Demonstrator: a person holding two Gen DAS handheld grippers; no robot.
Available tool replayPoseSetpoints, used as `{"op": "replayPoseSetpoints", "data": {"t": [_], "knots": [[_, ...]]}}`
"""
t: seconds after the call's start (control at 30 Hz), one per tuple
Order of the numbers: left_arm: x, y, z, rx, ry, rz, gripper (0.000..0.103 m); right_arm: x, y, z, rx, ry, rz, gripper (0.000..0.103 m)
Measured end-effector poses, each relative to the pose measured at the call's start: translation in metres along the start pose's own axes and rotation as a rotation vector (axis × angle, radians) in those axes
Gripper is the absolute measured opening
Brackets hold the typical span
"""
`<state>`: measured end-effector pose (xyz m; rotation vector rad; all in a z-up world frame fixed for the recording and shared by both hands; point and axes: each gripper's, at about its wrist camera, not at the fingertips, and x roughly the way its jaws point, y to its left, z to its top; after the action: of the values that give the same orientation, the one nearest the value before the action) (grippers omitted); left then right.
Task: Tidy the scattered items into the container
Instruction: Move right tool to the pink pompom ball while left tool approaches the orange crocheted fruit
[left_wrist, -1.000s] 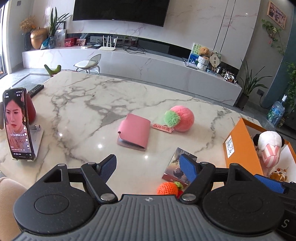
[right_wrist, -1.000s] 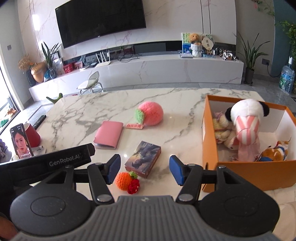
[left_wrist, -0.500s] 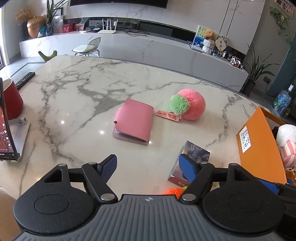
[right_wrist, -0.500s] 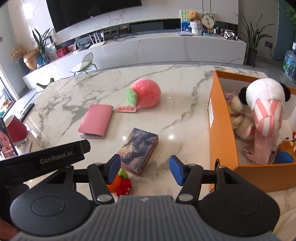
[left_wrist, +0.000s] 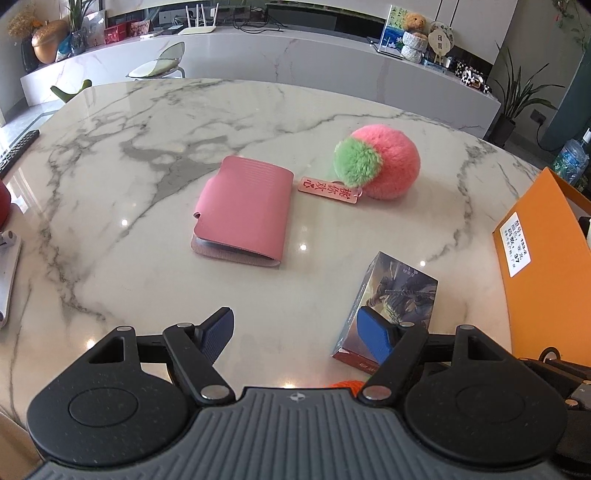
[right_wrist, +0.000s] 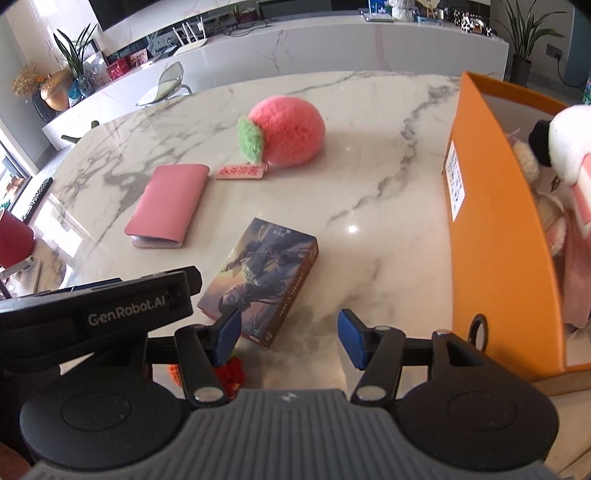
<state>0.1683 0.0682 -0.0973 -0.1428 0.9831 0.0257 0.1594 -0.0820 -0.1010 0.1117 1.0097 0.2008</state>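
Observation:
A pink wallet (left_wrist: 242, 215) (right_wrist: 169, 204) lies mid-table. A pink and green plush ball (left_wrist: 376, 161) (right_wrist: 284, 134) with a pink tag sits behind it. A picture-covered card box (left_wrist: 393, 299) (right_wrist: 264, 271) lies near the front. A small orange and red crochet toy (right_wrist: 229, 373) is mostly hidden under the grippers. The orange box (left_wrist: 546, 266) (right_wrist: 495, 229) stands at the right and holds plush toys (right_wrist: 565, 155). My left gripper (left_wrist: 297, 336) is open and empty, in front of the wallet. My right gripper (right_wrist: 288, 336) is open and empty, just before the card box.
The marble table (left_wrist: 110, 177) carries a red cup (right_wrist: 13, 236) and a phone stand (left_wrist: 7, 273) at the left edge, and a remote (left_wrist: 18, 147) at the far left. My left gripper's body (right_wrist: 96, 310) shows in the right wrist view.
Both grippers have moved forward and tilted down toward the table. The wallet, plush ball and card box now look closer. The phone has left the left wrist view. Both jaws stay open.

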Motion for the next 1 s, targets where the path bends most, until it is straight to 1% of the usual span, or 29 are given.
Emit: {"op": "replayPoseSetpoints", "data": {"t": [0.1,0.17,0.23,0.27,0.37,0.4,0.43,0.53,0.67,0.8,0.9,1.0], "knots": [[0.008,0.003,0.001,-0.003,0.016,0.015,0.087,0.011,0.0,0.0,-0.002,0.022,0.022,0.054],[0.012,0.006,0.001,-0.008,0.017,0.029,0.087,0.014,0.001,0.001,-0.008,0.011,0.053,0.052],[0.016,0.009,0.004,-0.019,0.026,0.035,0.087,0.016,0.005,0.004,-0.034,-0.006,0.068,0.037],[0.018,0.009,0.005,-0.021,0.027,0.04,0.087,0.016,0.008,0.005,-0.05,-0.017,0.077,0.032],[0.018,0.012,0.008,-0.033,0.017,0.053,0.087,0.017,0.011,0.009,-0.076,-0.044,0.055,0.019],[0.018,0.011,0.009,-0.033,0.016,0.052,0.087,0.017,0.01,0.01,-0.079,-0.052,0.052,0.011],[0.018,0.011,0.01,-0.031,0.014,0.052,0.087,0.017,0.009,0.012,-0.077,-0.058,0.046,0.005],[0.016,0.009,0.012,-0.023,0.012,0.051,0.087,0.019,0.005,0.018,-0.063,-0.056,0.052,0.002],[0.011,0.005,0.01,-0.001,0.011,0.036,0.087,0.016,-0.003,0.02,-0.022,-0.057,0.053,0.002],[0.006,-0.002,0.009,0.003,0.006,0.015,0.087,0.007,-0.012,0.024,-0.001,-0.085,0.02,0.002],[0.001,-0.004,0.016,0.007,-0.012,0.019,0.087,-0.001,-0.017,0.032,0.0,-0.115,0.006,0.004],[-0.001,-0.004,0.026,0.005,-0.028,0.025,0.087,-0.008,-0.019,0.042,0.002,-0.14,0.005,0.007]]}}
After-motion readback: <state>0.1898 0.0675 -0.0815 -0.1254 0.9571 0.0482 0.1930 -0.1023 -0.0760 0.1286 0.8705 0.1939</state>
